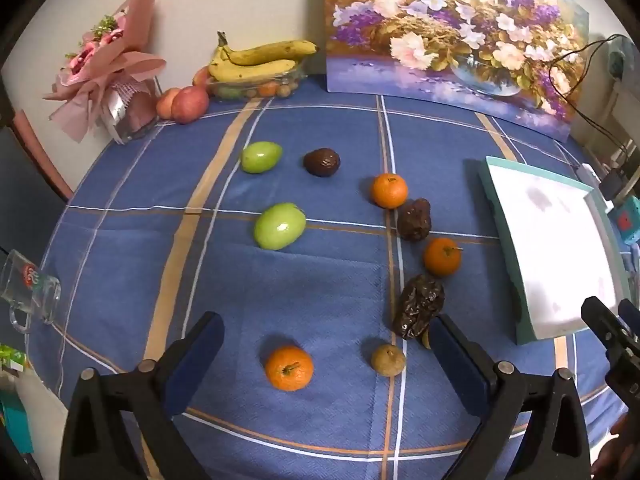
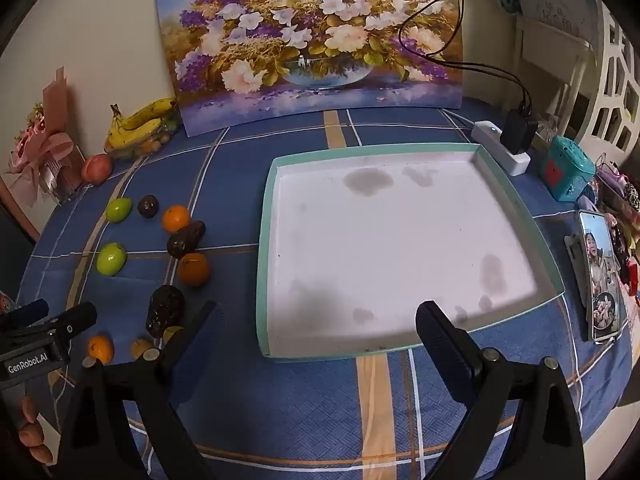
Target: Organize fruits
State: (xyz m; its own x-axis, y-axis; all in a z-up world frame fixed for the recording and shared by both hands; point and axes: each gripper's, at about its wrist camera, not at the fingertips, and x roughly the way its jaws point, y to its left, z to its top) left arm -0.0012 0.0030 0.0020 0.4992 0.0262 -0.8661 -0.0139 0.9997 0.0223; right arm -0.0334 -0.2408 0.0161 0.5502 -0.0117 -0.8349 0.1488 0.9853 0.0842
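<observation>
Loose fruit lies on the blue checked tablecloth point(image 1: 320, 292). My left gripper point(image 1: 326, 342) is open, its fingers either side of a near tangerine point(image 1: 289, 367) and a small brown fruit point(image 1: 388, 359). Two more tangerines point(image 1: 389, 190) point(image 1: 441, 256), three dark wrinkled fruits point(image 1: 419, 306) point(image 1: 414, 219) point(image 1: 321, 162) and two green fruits point(image 1: 279, 225) point(image 1: 260, 156) lie beyond. My right gripper point(image 2: 316, 326) is open and empty over the near edge of a white tray with a teal rim point(image 2: 264, 240), which holds nothing. The tray also shows in the left wrist view point(image 1: 492, 200).
A flower painting point(image 2: 312, 40) leans on the back wall. A glass bowl with bananas point(image 1: 256, 68) and red apples point(image 1: 190, 104) stand at the back left beside a pink bouquet point(image 1: 108, 64). A glass mug point(image 1: 28, 288) is far left. A power strip point(image 2: 500, 144), teal box point(image 2: 568, 172) and phone point(image 2: 600, 276) lie right.
</observation>
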